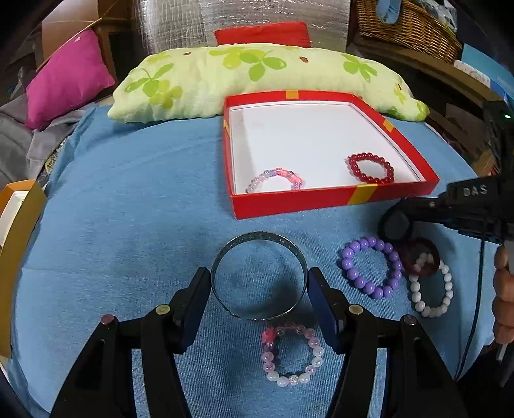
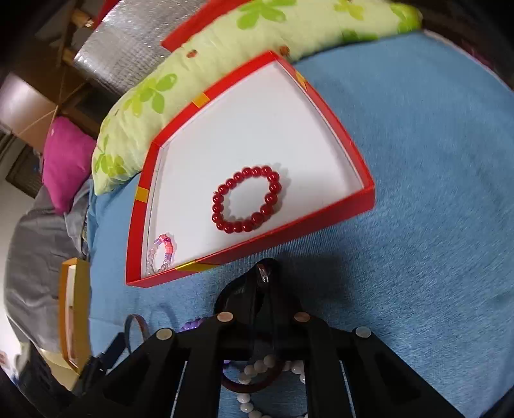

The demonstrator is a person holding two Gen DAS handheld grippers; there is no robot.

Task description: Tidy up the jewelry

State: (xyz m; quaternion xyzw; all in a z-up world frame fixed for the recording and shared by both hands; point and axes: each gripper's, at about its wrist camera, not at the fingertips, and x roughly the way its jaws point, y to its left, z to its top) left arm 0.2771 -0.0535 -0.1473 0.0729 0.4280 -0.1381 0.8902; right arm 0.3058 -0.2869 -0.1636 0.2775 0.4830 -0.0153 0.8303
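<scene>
A red box (image 1: pixel 298 201) with a white floor holds a red bead bracelet (image 1: pixel 370 168) and a pink bead bracelet (image 1: pixel 276 180). My left gripper (image 1: pixel 259 283) has its fingers against both sides of a silver bangle (image 1: pixel 259 276) on the blue cloth. A pink-white bead bracelet (image 1: pixel 292 353) lies below it. A purple bead bracelet (image 1: pixel 371 271), a white bead bracelet (image 1: pixel 432 289) and a dark red bangle (image 1: pixel 420 257) lie at the right. My right gripper (image 2: pixel 266 276) is shut and empty, above those; the box (image 2: pixel 257 250) and red bracelet (image 2: pixel 246 198) lie ahead.
A green leaf-print pillow (image 1: pixel 257 77) lies behind the box. A magenta cushion (image 1: pixel 67 77) and grey cloth are at the left. A yellow box (image 1: pixel 19 244) stands at the left edge. A wicker basket (image 1: pixel 408 25) is at the back right.
</scene>
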